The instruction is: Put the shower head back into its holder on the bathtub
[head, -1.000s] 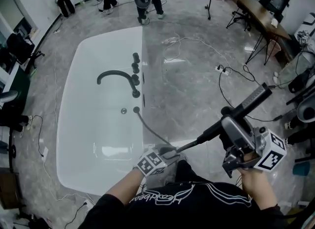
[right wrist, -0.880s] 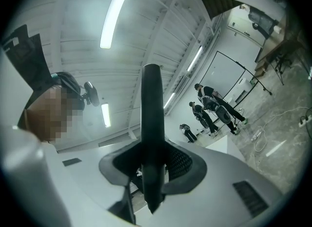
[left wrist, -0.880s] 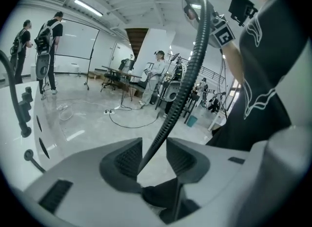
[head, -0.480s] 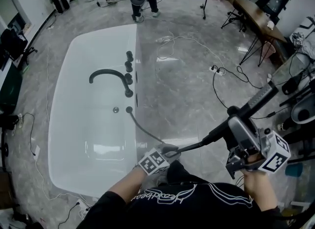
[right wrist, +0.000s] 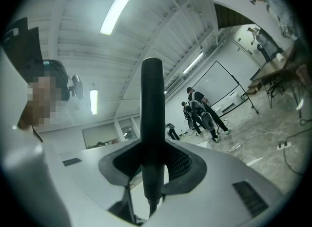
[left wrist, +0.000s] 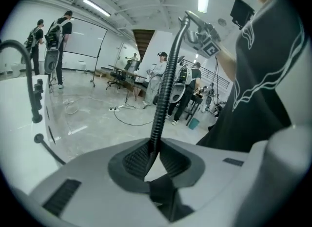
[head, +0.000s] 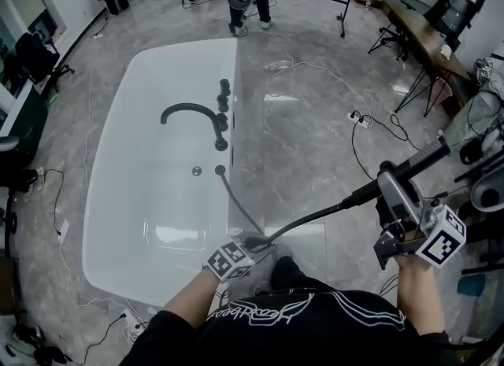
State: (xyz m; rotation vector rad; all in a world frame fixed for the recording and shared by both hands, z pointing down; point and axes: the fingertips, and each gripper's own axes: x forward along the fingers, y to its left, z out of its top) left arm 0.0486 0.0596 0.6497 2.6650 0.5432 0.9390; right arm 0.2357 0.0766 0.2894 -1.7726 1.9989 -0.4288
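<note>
The shower head [head: 413,166] is well away from the bathtub [head: 157,199], out over the floor. The right gripper [head: 386,187] clamps its handle, probably to steer it. The left gripper [head: 250,242], whose jaws have just been closing, pinches the hose [head: 307,217], likely to control slack.

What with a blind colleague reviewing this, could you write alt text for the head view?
A person stands beside a white bathtub, the right gripper clamped on a black shower head held over the grey floor. The left gripper, whose jaws have just been closing, grips its hose, which runs back to the tub's rim near a black faucet.
</note>
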